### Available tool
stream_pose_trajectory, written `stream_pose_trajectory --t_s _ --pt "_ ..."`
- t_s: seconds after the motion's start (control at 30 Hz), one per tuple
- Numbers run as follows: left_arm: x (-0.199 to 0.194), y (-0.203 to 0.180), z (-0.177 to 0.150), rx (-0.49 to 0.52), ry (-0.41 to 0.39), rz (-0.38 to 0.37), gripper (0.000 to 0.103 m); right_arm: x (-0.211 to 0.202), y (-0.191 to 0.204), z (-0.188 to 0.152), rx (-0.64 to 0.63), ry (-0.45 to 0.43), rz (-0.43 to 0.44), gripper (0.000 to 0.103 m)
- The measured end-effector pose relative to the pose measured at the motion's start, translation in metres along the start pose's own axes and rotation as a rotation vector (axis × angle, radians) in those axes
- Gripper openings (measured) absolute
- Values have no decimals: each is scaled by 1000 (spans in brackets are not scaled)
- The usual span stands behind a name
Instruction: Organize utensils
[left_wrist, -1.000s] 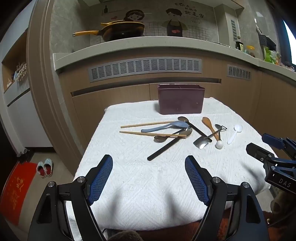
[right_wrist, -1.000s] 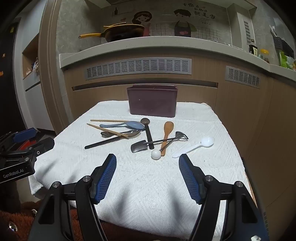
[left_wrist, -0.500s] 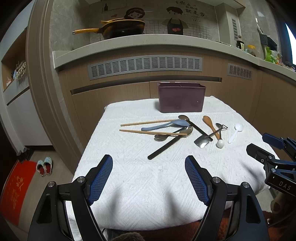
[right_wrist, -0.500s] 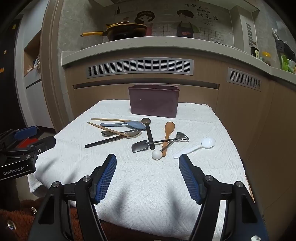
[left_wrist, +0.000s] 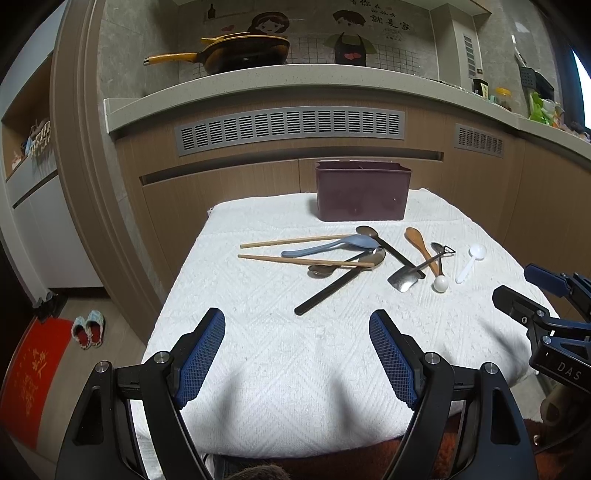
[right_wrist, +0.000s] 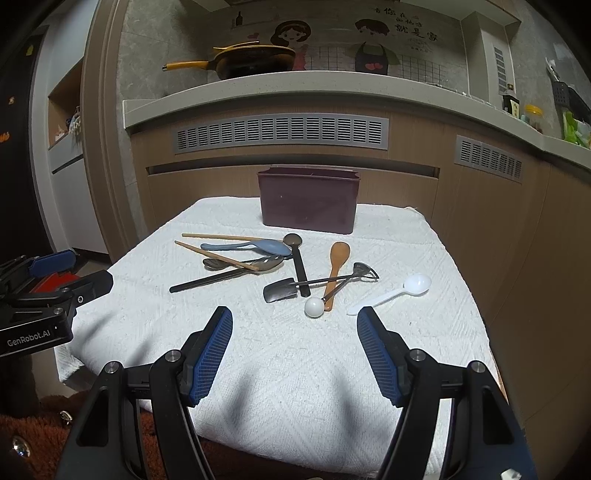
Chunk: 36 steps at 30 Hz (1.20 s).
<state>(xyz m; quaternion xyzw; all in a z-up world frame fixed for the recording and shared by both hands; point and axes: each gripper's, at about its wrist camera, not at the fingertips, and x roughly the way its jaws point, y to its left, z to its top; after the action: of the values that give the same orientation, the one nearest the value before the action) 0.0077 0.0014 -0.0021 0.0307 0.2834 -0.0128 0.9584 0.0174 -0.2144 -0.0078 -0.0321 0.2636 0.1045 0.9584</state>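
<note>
With both the left tool (left_wrist: 297, 352) and right tool (right_wrist: 294, 350) spread wide and empty, grabbing the crossed wooden spoon (right_wrist: 337, 269) at twelve o'clock risked dragging the shovel spoon (right_wrist: 295, 288).

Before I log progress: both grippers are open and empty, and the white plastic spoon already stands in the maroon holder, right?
Not quite. The white plastic spoon lies on the white cloth, right of the pile, as the right wrist view shows. Both the left gripper and right gripper are open and empty.
</note>
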Motion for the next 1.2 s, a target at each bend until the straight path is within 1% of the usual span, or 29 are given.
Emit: stream_pose_trajectory --t_s 1.2 --pt "1 -4 -6 2 12 1 80 1 -1 -1 4 5 3 68"
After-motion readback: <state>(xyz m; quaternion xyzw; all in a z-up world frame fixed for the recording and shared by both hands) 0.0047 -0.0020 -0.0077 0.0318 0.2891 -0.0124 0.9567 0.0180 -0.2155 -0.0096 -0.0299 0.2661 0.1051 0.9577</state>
